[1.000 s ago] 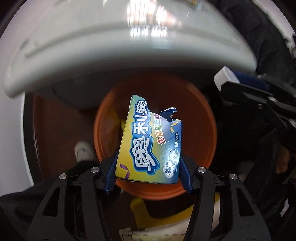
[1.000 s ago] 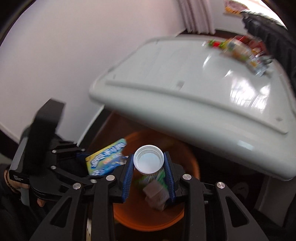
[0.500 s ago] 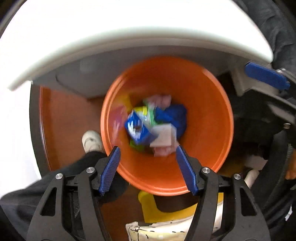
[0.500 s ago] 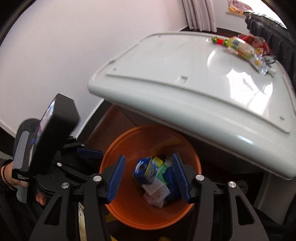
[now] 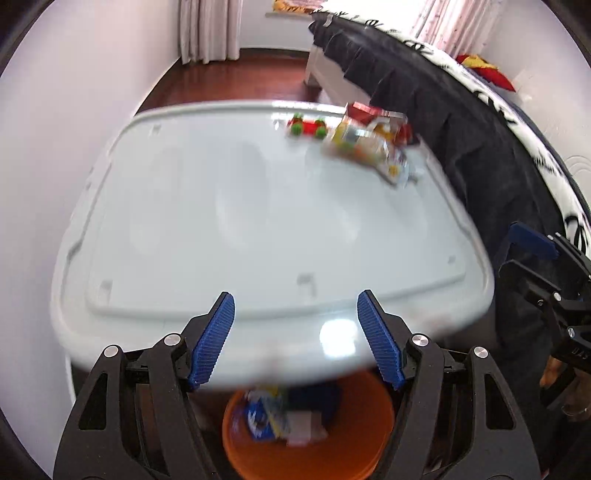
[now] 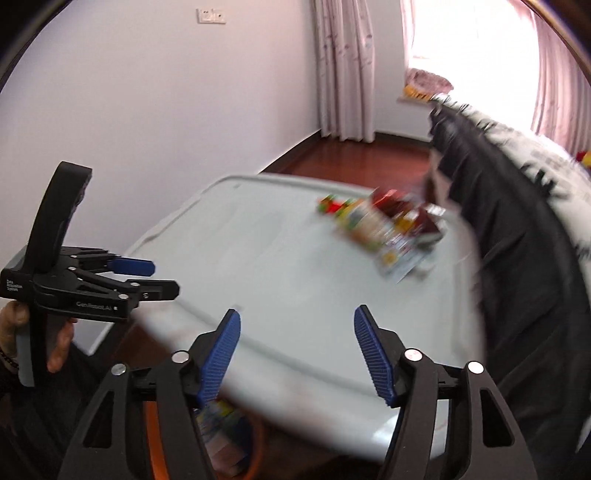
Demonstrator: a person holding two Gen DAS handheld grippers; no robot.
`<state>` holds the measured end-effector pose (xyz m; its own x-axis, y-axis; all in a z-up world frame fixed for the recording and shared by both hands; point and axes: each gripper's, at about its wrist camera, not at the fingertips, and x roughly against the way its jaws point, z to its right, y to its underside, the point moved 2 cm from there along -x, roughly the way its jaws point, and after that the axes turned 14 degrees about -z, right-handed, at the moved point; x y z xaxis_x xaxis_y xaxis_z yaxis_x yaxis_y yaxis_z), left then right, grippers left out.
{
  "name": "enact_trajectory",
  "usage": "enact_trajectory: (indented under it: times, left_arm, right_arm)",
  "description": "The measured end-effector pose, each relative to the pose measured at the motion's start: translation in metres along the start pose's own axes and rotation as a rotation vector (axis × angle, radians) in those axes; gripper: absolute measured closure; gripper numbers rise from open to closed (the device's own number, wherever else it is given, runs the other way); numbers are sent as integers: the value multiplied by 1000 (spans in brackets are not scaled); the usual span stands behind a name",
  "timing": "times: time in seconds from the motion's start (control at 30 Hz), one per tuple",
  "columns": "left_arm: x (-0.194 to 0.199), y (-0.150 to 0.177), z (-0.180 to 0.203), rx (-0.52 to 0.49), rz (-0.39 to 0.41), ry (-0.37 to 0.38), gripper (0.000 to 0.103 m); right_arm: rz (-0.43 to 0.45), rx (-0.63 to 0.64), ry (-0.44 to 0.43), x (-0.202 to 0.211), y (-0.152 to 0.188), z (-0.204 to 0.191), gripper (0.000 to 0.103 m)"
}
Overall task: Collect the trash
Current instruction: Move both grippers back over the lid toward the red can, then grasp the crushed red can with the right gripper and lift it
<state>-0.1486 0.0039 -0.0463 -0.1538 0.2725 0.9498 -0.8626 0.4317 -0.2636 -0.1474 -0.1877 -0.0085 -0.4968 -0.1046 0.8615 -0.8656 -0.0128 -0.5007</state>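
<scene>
Both grippers, left (image 5: 295, 338) and right (image 6: 297, 354), empty, jaws opening. Wrappers (image 5: 369, 146) at 1 o'clock near tabletop (image 5: 240, 206) edge; a careless grab could knock them off.

One white counter (image 5: 229, 206) fills both views. One orange bin (image 5: 354, 439) sits under its near edge, at six o'clock in the left wrist view; the pieces of trash (image 5: 284, 417) inside it are too blurred to count. One cluster of snack wrappers (image 5: 373, 144) lies on the counter at about one o'clock, with one small red-and-green item (image 5: 306, 127) just beside it; the wrappers overlap and blur, so their number cannot be told. Two hand-held grippers are in view: the left hand-held gripper (image 5: 295, 339) and the right hand-held gripper (image 6: 297, 356), each with two blue-padded fingers, jaws opening with nothing between them. One bed (image 5: 480, 110) stands at two o'clock. Curtains (image 5: 208, 29) hang at two places.
</scene>
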Motion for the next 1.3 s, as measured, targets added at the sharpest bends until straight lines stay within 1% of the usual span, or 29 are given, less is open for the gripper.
enact_trajectory:
  times: [0.1, 0.17, 0.23, 0.37, 0.5, 0.57, 0.63, 0.77, 0.8, 0.83, 0.97, 1.13, 1.17, 1.3]
  left_arm:
    - [-4, -25, 10, -14, 19, -6, 35]
    - [-13, -41, 15, -24, 18, 1, 35]
    - [-22, -47, 18, -26, 17, -3, 35]
    - [-40, -66, 22, -23, 0, 2, 35]
    - [-54, -84, 23, -43, -13, -20, 35]
    - [-57, -90, 22, -49, -13, -24, 35]
    - [-60, -96, 21, -56, -13, -27, 35]
    - [-70, -101, 18, -56, -28, -21, 35]
    - [-72, -102, 17, -56, -34, -18, 35]
    - [-74, -103, 16, -57, -41, -14, 35]
    - [-76, -105, 12, -52, -48, -1, 35]
    - [-73, -106, 12, -51, -42, 9, 35]
    - [-72, -106, 12, -53, -41, 7, 35]
    - [-72, -106, 9, -49, -45, 11, 35]
  right_arm:
    - [28, 15, 72, 1, -21, 18, 34]
    - [36, 30, 121, -4, -38, 31, 34]
    - [41, 29, 147, -12, -53, 46, 33]
    - [16, 21, 195, -41, -85, 75, 33]
    - [-30, 35, 248, -77, -111, 97, 33]
    - [-62, 44, 278, -100, -122, 109, 36]
    - [-86, 54, 293, -116, -131, 117, 40]
    - [-137, 80, 332, -148, -149, 127, 43]
    - [-146, 88, 343, -153, -152, 128, 45]
    - [-155, 103, 360, -160, -156, 128, 45]
    - [-188, 128, 406, -174, -167, 130, 47]
    - [-213, 134, 434, -186, -177, 136, 50]
    - [-218, 132, 435, -189, -179, 139, 52]
    - [-250, 120, 437, -201, -185, 146, 65]
